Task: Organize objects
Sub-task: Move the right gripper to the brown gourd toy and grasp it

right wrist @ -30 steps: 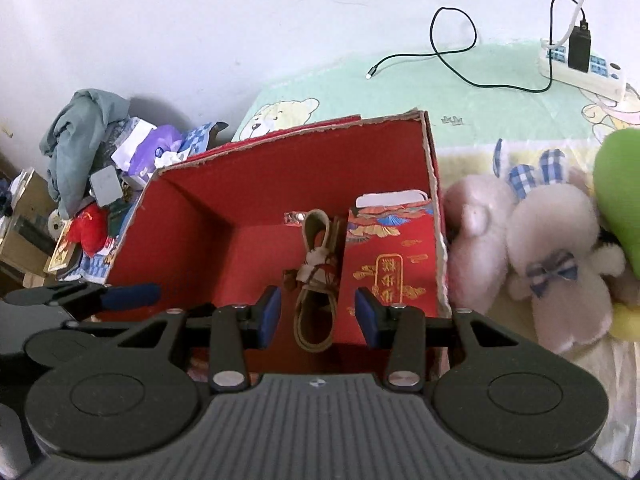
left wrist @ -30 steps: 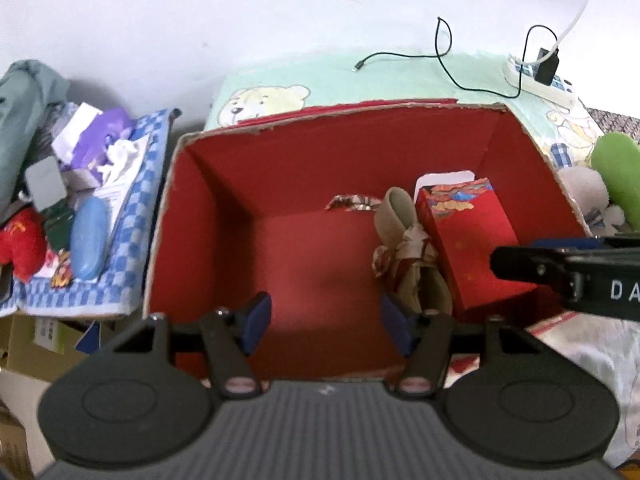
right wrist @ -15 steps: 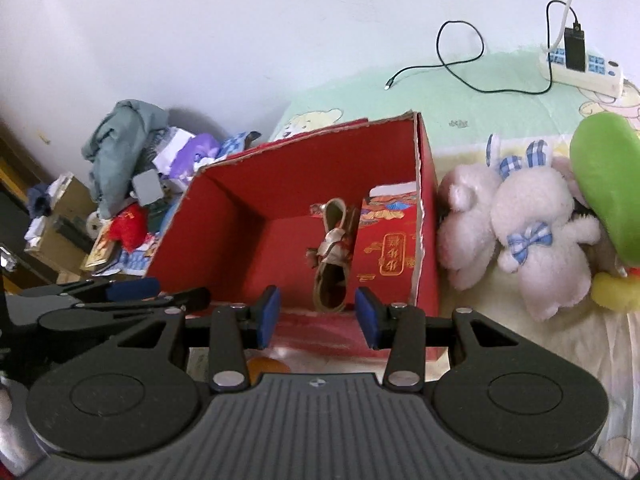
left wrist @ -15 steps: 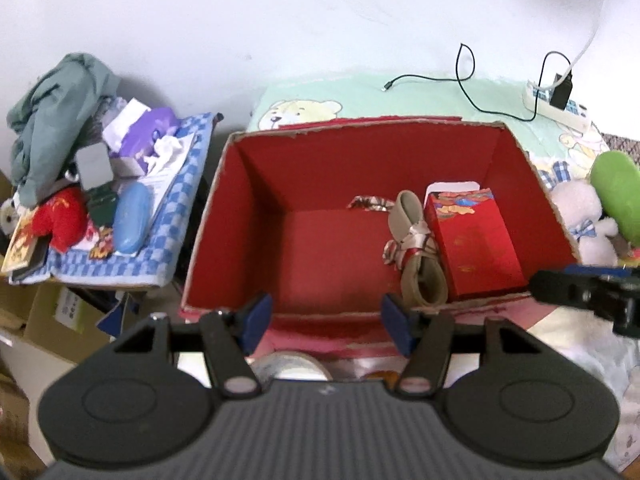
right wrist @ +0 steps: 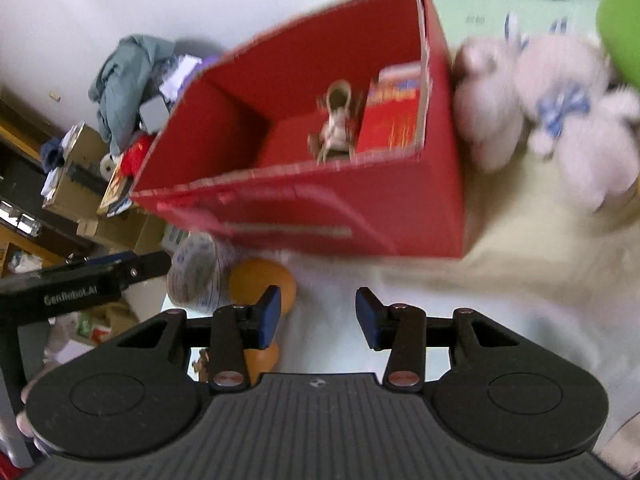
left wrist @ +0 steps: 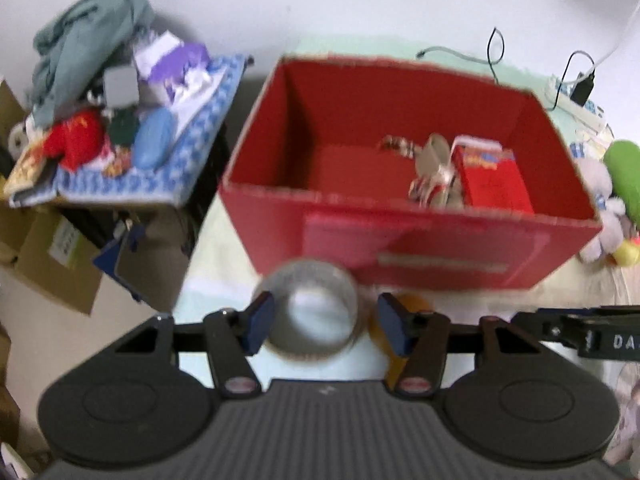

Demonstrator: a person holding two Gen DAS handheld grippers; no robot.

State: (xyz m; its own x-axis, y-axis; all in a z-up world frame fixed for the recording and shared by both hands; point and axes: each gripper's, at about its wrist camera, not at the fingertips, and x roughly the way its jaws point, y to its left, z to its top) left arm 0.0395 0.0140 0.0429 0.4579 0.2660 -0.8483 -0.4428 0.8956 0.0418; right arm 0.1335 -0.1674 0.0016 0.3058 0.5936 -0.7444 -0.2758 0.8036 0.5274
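A red cardboard box (left wrist: 408, 236) (right wrist: 320, 216) stands open on the bed. Inside it lie a tan strap bundle (left wrist: 434, 168) (right wrist: 336, 124) and a red packet (left wrist: 494, 180) (right wrist: 394, 120). In front of the box stand a clear round container (left wrist: 310, 312) (right wrist: 192, 274) and an orange object (left wrist: 404, 316) (right wrist: 262, 280). My left gripper (left wrist: 326, 324) is open, its jaws either side of the clear container without touching it. My right gripper (right wrist: 318, 316) is open and empty over the pale sheet, the orange object by its left finger.
A cluttered side table (left wrist: 120, 176) with a blue checked cloth, clothes and small items stands left of the bed. Plush toys (right wrist: 540, 104) (left wrist: 600, 200) lie right of the box. A power strip and cables (left wrist: 576, 92) lie at the back. Cardboard boxes (left wrist: 52, 264) sit on the floor.
Both grippers have pulled back and up out of the box toward me. The clear container and orange object in front of the box have come into view. Both stay open.
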